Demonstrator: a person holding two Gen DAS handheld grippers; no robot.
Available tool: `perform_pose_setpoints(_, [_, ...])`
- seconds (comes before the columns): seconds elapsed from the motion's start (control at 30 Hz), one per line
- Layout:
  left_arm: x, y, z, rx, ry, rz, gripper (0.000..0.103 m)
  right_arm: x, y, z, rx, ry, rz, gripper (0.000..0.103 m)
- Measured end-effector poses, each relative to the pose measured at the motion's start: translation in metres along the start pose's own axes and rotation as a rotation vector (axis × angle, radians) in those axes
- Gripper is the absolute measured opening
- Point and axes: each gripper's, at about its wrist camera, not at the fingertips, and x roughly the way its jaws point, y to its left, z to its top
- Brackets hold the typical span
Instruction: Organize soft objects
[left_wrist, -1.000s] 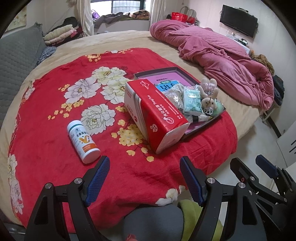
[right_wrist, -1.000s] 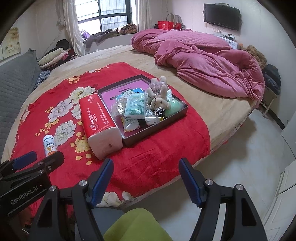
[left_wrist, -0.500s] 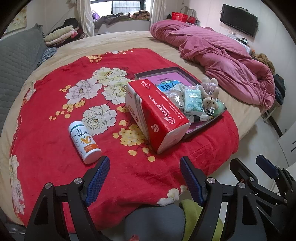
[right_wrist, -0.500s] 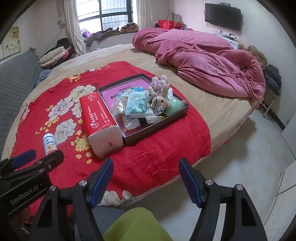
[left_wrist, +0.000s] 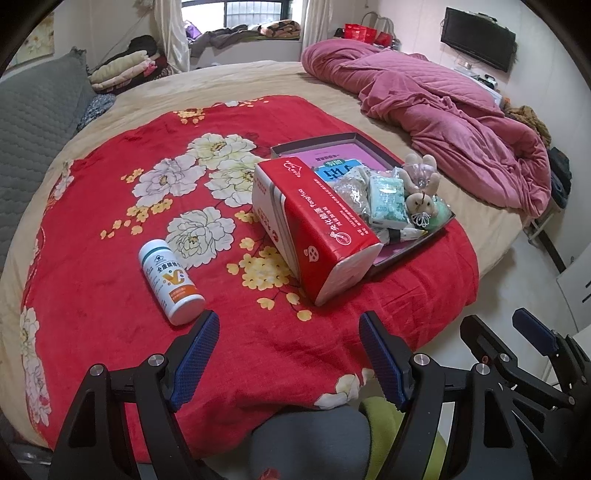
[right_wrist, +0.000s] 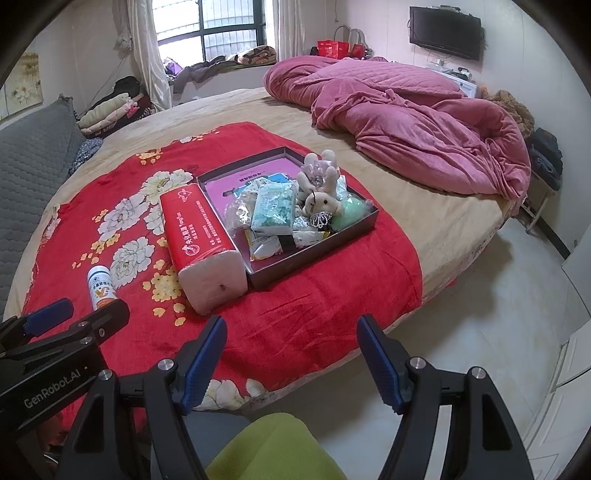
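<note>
Both claws released, nothing held: left gripper (left_wrist: 286, 352), right gripper (right_wrist: 290, 356). Red plastic-wrapped tissue pack (left_wrist: 314, 229) ahead of left claw, beside dark shallow box (right_wrist: 314, 254) of plush toys. Pack best gripped across narrow width, squeezed lightly.

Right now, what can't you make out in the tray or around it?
- Tray floor: in both wrist views, covered by packets and the plush rabbit.
- Near part of the tray in the left wrist view: hidden behind the tissue pack.
- Bottle base in the right wrist view: cut off by the left gripper.
- Small packet print: too small to read.
</note>
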Motion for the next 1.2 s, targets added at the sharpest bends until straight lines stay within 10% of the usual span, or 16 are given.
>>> perform_pose_setpoints(1.2, [0.0039, 0.0033, -0.0026, 0.006, 0.015, 0.016, 0.079, 0.0056, -0.0014, -0.002, 0.002, 0.017, -0.009, 0.072])
